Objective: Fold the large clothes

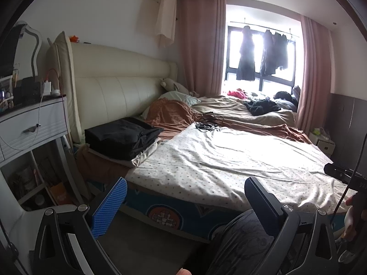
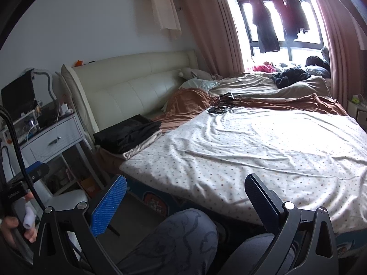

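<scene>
Nearest the cameras, both tools hang low at the foot side of the bed, over the person's patterned grey trouser legs (image 2: pixel 183 240). The left gripper (image 1: pixel 183 197) stands wide open with nothing between its blue-padded finger and its dark one; the right gripper (image 2: pixel 183 197) is spread just as wide and equally empty. Neither touches any cloth.

Just beyond them lies the white bedsheet dotted with small coloured marks (image 2: pixel 263 151), wrinkled but bare of garments where the grippers point.

Judging from this, the task sits at a between-garments step: nothing is in hand, so the next move calls for choosing a large piece and carrying it onto the open sheet to spread it flat.

Farther off, to the left by the cream padded headboard (image 1: pixel 119 78), rests a stack of folded black clothes (image 1: pixel 121 137), apparently finished. Well apart from both grippers, at the far side near the window, a crumpled black garment (image 1: pixel 262 106) lies on the tan blanket (image 1: pixel 220 105) and looks like the likeliest candidate. Reaching it would demand a long stretch across the bed.
</scene>
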Tool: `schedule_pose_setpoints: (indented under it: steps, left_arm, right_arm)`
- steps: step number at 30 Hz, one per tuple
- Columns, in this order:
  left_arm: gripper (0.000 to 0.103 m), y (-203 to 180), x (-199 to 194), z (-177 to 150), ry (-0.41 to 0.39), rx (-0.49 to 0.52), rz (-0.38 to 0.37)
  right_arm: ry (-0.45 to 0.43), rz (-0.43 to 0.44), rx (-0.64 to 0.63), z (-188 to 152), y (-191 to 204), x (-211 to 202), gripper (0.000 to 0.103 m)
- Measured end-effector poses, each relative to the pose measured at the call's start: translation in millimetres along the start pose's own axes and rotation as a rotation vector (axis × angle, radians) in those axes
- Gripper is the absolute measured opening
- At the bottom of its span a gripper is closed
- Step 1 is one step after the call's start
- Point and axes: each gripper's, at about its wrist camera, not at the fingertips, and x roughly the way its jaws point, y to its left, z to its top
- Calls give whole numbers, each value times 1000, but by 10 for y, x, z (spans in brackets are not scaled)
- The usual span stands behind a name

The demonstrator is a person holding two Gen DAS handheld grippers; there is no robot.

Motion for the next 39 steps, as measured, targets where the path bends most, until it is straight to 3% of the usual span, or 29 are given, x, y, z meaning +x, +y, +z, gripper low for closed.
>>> schedule_pose_setpoints:
  steps: [39]
  left_arm:
    - [102,-13,-116,-9,-11,-8,-7]
  right_arm:
    - [16,-13,23,-61,-3,-2,103]
